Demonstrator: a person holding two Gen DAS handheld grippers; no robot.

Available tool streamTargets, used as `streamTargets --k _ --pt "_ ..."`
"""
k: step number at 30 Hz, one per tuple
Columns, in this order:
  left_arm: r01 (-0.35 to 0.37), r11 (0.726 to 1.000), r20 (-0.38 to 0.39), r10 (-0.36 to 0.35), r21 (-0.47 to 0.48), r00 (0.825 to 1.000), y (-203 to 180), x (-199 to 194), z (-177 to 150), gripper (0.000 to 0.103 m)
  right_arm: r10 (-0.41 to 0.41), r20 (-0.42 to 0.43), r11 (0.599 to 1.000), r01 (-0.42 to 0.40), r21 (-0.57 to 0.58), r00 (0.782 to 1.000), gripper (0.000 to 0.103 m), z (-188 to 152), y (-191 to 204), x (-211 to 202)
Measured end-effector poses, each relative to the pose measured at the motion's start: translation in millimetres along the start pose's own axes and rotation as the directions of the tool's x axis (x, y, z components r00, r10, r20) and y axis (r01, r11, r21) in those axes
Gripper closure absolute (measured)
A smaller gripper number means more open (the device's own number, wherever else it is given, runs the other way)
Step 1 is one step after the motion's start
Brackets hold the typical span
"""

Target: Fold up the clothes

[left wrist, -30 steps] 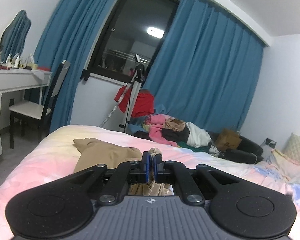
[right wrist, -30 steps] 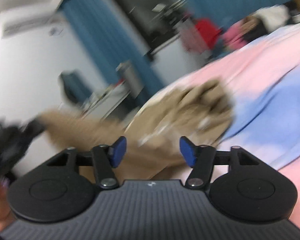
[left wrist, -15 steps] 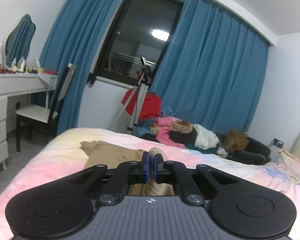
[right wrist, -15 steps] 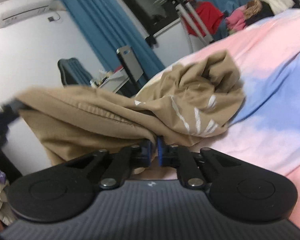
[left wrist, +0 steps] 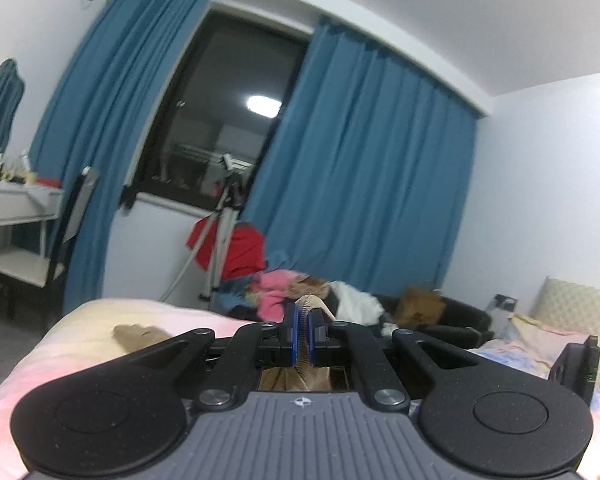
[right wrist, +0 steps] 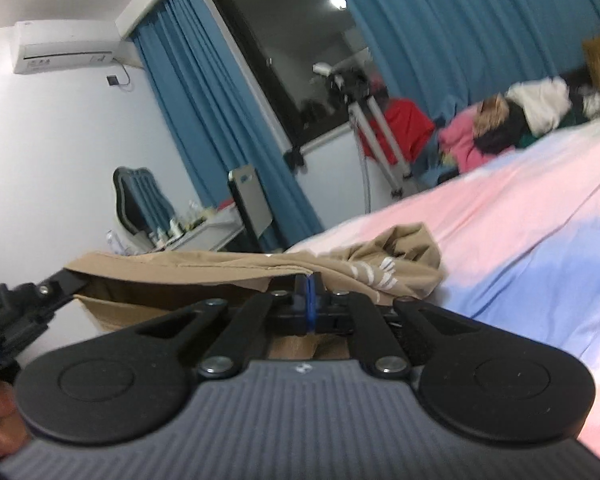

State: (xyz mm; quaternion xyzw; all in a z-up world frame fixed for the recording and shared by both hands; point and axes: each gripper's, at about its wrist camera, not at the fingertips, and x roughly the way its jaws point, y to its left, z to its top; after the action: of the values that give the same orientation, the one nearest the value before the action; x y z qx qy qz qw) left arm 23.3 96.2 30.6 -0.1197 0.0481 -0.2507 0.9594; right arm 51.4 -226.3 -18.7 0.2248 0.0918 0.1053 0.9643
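- Left gripper [left wrist: 303,334]: jaws together, clamped on a ribbed edge of the tan garment [right wrist: 228,268]; cloth shows between the blue pads and below them.
- Right gripper [right wrist: 309,300]: jaws together on the same garment, along a stitched hem or band.
- Garment position: the stretch between the two grippers is lifted and pulled into a fairly straight line. The far part, with white markings, lies bunched on the pink-and-blue bed [right wrist: 520,248]. A small tan end also rests on the bed in the left wrist view.
- Garment type: probably trousers or shorts. Both views are blurred and I cannot confirm.
- Step in hand (judgement): holding one edge taut between both grippers, either to spread the piece flat or to carry that edge over for a fold. The frames fit both.
- Next move calls for: both clamps kept firm and level, so that the edge stays straight and the bunched part drags out evenly, not twisting.
- Containers: no basket or box for folded items is visible. A loose pile of clothes [left wrist: 300,292] lies beyond the bed, near a tripod [left wrist: 220,236].
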Motion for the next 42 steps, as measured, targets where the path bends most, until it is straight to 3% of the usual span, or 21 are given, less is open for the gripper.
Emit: streamTargets --k 2,6,8,11,13,16,21,24,33,34,36,37,42 --pt "0.037 0.999 0.024 -0.038 0.005 0.999 -5 -7 1 0.098 -0.014 0.11 1.0 0.017 -0.027 0.994 0.1 9 2 -15" --pt "0.063 0.998 0.006 -0.064 0.01 0.998 -10 -7 -1 0.098 -0.031 0.299 0.996 0.053 -0.067 0.954 0.1 31 5 -45" --pt "0.059 0.998 -0.01 -0.059 0.009 0.998 -10 -2 -5 0.098 -0.009 0.258 0.999 0.022 -0.049 0.966 0.1 37 -5 -42" --pt "0.037 0.999 -0.028 -0.037 0.003 0.999 -9 4 -7 0.098 0.041 0.104 0.999 -0.044 0.021 0.994 0.099 22 -16 -23" --pt "0.012 1.0 -0.028 -0.012 0.002 1.0 -7 5 -9 0.098 0.058 0.004 0.997 -0.059 0.043 0.998 0.097 4 -11 -10" --pt "-0.029 0.999 -0.031 0.028 -0.022 0.999 -1 4 -9 0.098 0.097 -0.127 0.995 -0.096 0.01 0.987 0.096 -25 11 8" --pt "-0.089 0.994 -0.047 0.086 -0.064 0.995 13 7 -6 0.098 0.078 -0.265 0.994 -0.095 -0.053 0.961 0.096 -62 40 30" --pt "-0.11 0.99 -0.058 0.106 -0.086 0.993 23 11 -1 0.098 0.068 -0.319 0.996 -0.084 -0.037 0.945 0.095 -73 40 40" --pt "-0.181 0.982 -0.117 0.173 -0.058 0.978 32 22 -2 0.098 -0.004 -0.358 0.996 -0.029 -0.087 0.934 0.093 -85 46 47" --pt "-0.187 0.981 -0.124 0.18 -0.052 0.976 32 24 -3 0.098 -0.015 -0.361 0.995 -0.021 -0.097 0.932 0.09 -86 48 48" --pt "-0.2 0.979 -0.139 0.193 -0.041 0.971 33 27 -4 0.098 -0.03 -0.355 0.995 -0.007 -0.103 0.934 0.037 -88 49 47" --pt "-0.206 0.978 -0.146 0.199 -0.035 0.969 33 29 -5 0.098 -0.035 -0.339 0.994 -0.001 -0.105 0.94 0.029 -89 49 45" --pt "-0.224 0.974 -0.168 0.219 -0.017 0.961 33 35 -8 0.098 -0.052 -0.344 0.992 0.01 -0.123 0.938 0.028 -93 50 48"
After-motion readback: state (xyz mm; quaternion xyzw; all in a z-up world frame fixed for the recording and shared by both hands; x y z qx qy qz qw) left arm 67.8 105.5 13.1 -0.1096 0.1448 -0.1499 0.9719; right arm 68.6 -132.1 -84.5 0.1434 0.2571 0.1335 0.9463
